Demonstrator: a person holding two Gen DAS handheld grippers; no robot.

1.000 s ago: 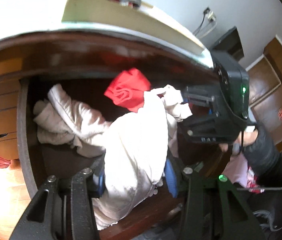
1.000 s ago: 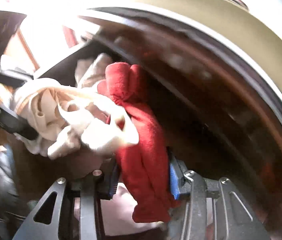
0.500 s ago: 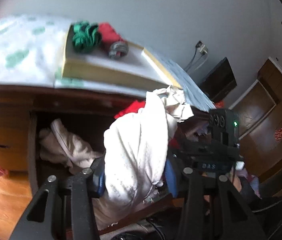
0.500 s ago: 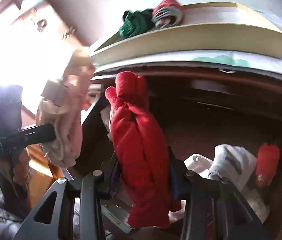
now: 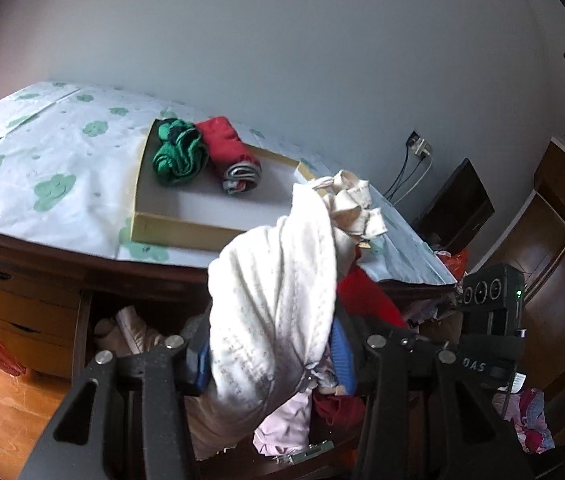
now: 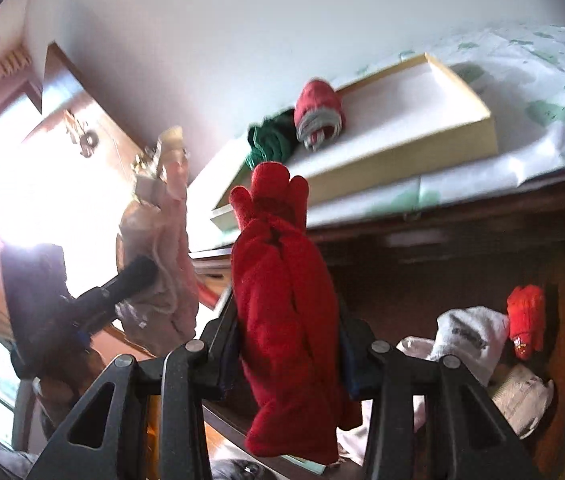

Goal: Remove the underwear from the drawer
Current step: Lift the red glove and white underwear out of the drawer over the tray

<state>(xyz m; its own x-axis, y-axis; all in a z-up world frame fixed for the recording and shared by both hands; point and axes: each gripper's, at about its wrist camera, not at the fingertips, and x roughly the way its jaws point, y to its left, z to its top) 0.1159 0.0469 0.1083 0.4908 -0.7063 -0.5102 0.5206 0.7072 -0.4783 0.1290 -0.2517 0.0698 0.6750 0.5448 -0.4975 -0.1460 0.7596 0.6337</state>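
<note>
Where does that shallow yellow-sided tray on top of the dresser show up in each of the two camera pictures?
Left wrist view: the yellow-sided tray lies at centre, upper middle, on the cloud-print cloth.
Right wrist view: the tray sits upper right, tilted.
Shared landmark: the green rolled garment beside the red-and-grey rolled garment inside it.

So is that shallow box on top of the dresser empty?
No: in the left wrist view the box already holds a green bundle and a red roll at its far end.
</note>
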